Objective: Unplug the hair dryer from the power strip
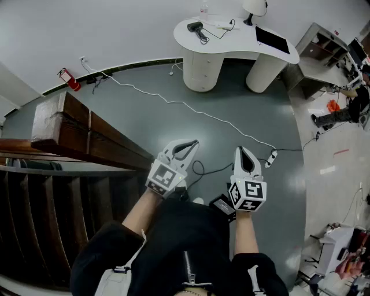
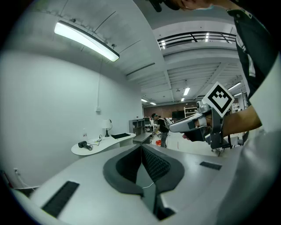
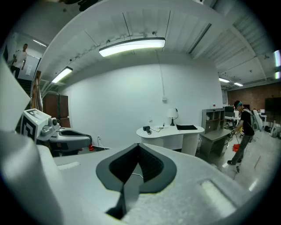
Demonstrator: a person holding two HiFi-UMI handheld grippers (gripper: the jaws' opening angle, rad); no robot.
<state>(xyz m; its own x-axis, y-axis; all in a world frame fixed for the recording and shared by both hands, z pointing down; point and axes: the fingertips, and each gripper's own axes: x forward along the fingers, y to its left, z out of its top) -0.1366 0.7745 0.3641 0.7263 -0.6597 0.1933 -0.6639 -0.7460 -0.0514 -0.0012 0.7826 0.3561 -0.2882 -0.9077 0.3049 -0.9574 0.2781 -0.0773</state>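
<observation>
A person stands on a grey floor [image 1: 231,98] and looks down at two handheld grippers held side by side at waist height. The left gripper [image 1: 188,144] is clenched on nothing, its jaws pressed together, and the right gripper [image 1: 242,151] is likewise closed and empty. The black hair dryer [image 1: 195,26] lies well ahead of both, at the left end of a curved white desk [image 1: 231,43] that stands against the far wall, its long side running across the view. Just to the right of the dryer is a pale bar, probably the power strip [image 1: 222,25], with dark cord looping near it; the plug itself is too small to make out. A white lamp [image 1: 252,8] and a flat black pad [image 1: 272,39] sit further right on the desk. Neither gripper is near enough to reach; the right one seems to point more directly at the dryer. A long white cable [image 1: 173,103] crosses the floor between person and desk. No brand or lettering can be read, only the square black-and-white markers on the grippers' cubes.
</observation>
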